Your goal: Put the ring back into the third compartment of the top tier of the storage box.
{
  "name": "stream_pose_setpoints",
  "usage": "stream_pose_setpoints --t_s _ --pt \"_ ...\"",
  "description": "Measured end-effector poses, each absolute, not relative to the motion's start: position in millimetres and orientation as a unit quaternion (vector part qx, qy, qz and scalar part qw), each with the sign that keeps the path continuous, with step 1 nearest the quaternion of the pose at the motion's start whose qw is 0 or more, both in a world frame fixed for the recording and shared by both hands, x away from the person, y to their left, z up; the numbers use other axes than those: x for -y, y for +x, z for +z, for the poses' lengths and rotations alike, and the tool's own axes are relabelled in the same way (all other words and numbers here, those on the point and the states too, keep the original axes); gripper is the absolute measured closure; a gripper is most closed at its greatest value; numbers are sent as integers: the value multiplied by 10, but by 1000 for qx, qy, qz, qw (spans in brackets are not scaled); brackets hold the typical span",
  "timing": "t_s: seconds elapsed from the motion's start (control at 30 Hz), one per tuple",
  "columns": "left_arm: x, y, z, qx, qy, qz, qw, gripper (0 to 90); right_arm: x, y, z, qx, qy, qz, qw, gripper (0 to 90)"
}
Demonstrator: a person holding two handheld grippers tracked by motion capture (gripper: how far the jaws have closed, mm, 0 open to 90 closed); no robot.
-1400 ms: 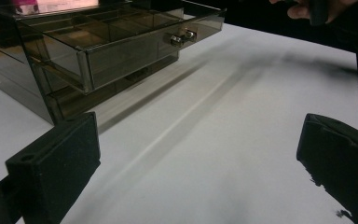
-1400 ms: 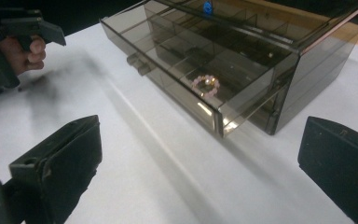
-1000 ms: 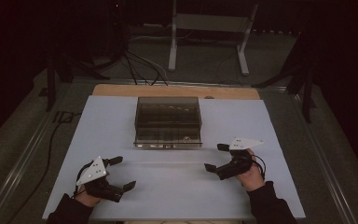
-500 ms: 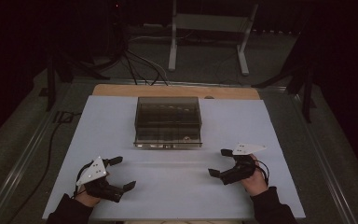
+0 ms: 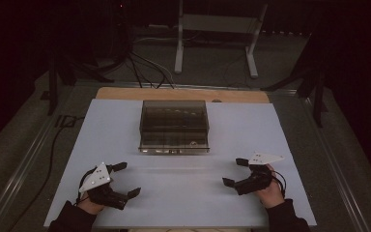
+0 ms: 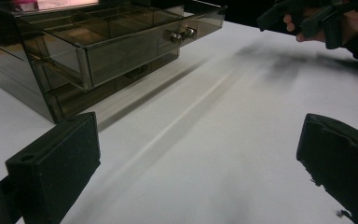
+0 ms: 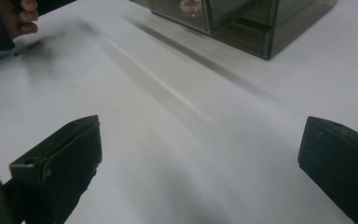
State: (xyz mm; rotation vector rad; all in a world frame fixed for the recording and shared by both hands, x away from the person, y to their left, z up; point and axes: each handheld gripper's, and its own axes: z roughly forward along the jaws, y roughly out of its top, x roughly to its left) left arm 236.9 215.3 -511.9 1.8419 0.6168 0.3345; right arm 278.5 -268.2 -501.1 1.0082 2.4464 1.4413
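Observation:
A smoky transparent drawer box [image 5: 174, 125] stands in the middle of the white table [image 5: 183, 198], its front with small round knobs [image 6: 181, 35] facing me. My left gripper [image 5: 123, 180] rests low at the front left, jaws wide open with nothing between them. At the front right my right gripper [image 5: 235, 172] is also open and empty. In the left gripper view the box [image 6: 88, 51] is ahead on the left and the other gripper [image 6: 307, 18] shows at the top right. In the right gripper view the box [image 7: 242, 23] lies at the top.
Beyond the table's far wooden edge [image 5: 183, 94] the dark floor holds a metal stand [image 5: 217, 43] and loose cables [image 5: 145, 67]. A cable [image 5: 53, 145] runs along the floor left of the table. Bare white surface lies between the grippers and the box.
My right gripper has drawn back toward the table's front right, away from the box. The left gripper has stayed where it was.

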Motion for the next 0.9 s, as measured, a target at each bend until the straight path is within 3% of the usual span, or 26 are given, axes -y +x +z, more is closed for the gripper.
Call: stream_pose_setpoints --t_s 0.9 --pt "-2150 2369 -5134 -259 781 138 551 6 3124 2496 -5073 -794 391 456 86 0"
